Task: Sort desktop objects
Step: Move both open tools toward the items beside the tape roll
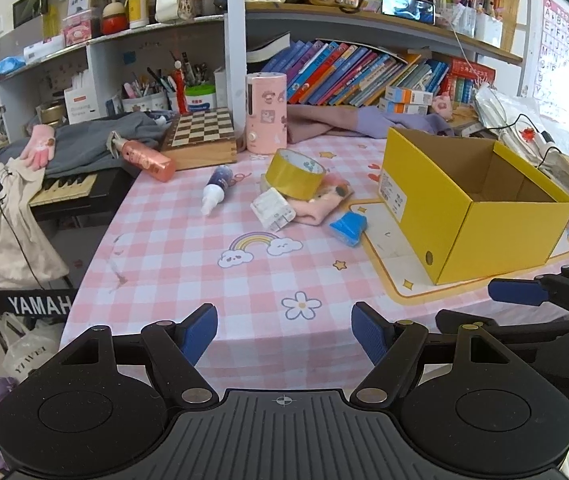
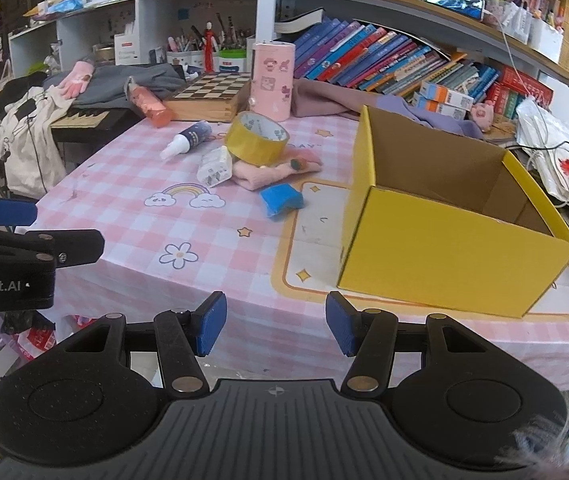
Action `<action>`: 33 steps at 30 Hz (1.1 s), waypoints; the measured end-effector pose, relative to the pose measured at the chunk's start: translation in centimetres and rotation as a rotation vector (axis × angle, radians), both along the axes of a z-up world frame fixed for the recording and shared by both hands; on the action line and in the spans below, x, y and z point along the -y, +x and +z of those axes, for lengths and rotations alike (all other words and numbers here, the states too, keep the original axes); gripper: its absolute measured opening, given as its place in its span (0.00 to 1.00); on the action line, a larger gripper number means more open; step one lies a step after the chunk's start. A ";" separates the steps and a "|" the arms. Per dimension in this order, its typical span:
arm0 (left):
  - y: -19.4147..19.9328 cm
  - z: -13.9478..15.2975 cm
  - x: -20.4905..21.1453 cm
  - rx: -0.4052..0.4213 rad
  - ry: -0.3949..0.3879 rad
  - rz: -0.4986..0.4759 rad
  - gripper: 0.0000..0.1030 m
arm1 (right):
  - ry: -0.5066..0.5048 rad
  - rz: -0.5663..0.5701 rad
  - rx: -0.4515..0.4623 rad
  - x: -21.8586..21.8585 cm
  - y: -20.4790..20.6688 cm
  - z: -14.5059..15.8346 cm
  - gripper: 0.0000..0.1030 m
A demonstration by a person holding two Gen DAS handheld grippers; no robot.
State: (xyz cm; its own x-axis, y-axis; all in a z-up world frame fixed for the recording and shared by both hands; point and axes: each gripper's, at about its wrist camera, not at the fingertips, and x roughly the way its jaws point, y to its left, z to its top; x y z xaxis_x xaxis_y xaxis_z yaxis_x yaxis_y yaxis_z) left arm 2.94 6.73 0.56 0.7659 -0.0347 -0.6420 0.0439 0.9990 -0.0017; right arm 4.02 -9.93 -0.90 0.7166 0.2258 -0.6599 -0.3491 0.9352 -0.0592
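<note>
An open yellow cardboard box stands on the right of the pink checked tablecloth and looks empty. Left of it lie a yellow tape roll, a white charger plug, a pink cloth, a blue packet and a small white-capped bottle. My left gripper is open and empty at the table's near edge. My right gripper is open and empty, near the box's front.
A chessboard box, a pink cylinder, an orange-pink bottle and clothes lie at the back. Bookshelves stand behind. A keyboard with a bag sits off the table's left edge. Cables and papers pile up at the right.
</note>
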 end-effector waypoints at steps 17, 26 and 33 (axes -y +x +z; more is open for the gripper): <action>3.4 0.5 -1.4 -0.005 0.009 0.039 0.74 | 0.032 0.056 -0.041 -2.4 4.2 -1.0 0.51; 5.1 -0.1 -1.8 -0.026 0.008 0.053 0.74 | 0.032 0.064 -0.055 -3.0 6.2 -1.2 0.51; 6.9 -0.7 -1.9 -0.047 0.012 0.062 0.74 | 0.027 0.077 -0.073 -3.4 8.0 -1.6 0.51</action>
State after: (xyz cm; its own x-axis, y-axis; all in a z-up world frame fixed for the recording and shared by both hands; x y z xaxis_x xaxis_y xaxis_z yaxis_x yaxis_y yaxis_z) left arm 9.83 8.67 -0.17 0.7354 0.0194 -0.6774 -0.0176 0.9998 0.0095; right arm 12.07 -6.50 -2.53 0.6471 0.2967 -0.7023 -0.4223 0.9065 -0.0061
